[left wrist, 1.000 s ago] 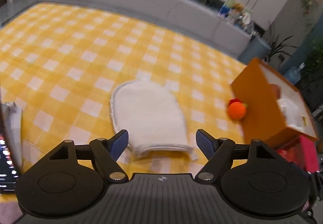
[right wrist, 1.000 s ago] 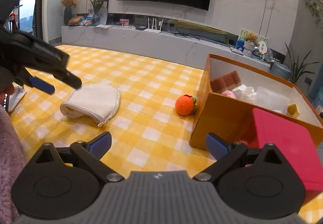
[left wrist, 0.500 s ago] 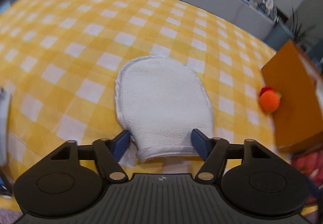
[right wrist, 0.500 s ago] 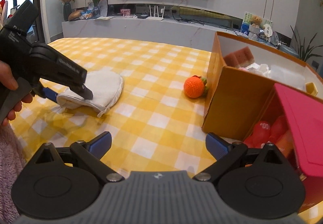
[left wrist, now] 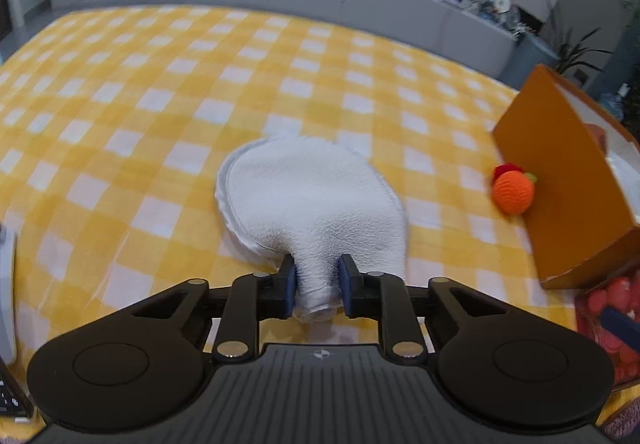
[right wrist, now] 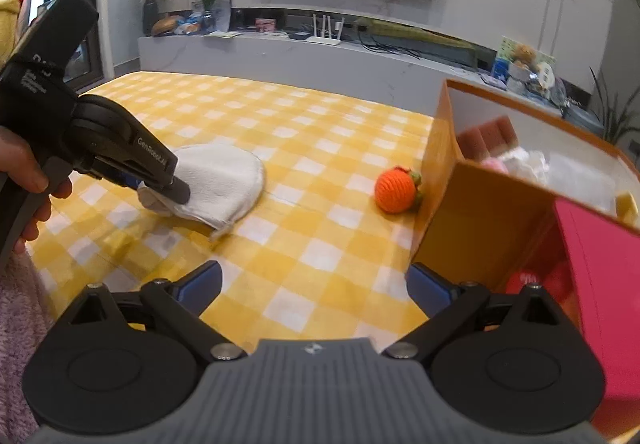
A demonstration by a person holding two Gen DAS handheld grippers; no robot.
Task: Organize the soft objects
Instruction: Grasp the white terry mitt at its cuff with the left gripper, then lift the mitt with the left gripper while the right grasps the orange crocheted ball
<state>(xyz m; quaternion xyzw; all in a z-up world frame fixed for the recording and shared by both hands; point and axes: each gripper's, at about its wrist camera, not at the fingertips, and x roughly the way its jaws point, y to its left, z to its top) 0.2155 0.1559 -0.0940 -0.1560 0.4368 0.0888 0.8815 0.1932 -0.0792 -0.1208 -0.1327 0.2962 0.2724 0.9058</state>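
Pinching only the bunched cuff of the white mitt (left wrist: 312, 199) at frame centre, your left gripper (left wrist: 317, 290) may let it slip as you lift toward the orange box (left wrist: 560, 179) at right; your right gripper (right wrist: 314, 284) hangs released, holding nothing.

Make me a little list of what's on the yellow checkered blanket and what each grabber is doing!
surface: yellow-and-white checkered cloth
left gripper: jaws shut on the cuff end of the white terry-cloth mitt
right gripper: jaws open, holding nothing, above the cloth
toy: orange crocheted ball with a green and red top, on the cloth beside the box wall
box: open orange cardboard box, holding brown sponge blocks and pale soft items
beside box: red container, contents unclear
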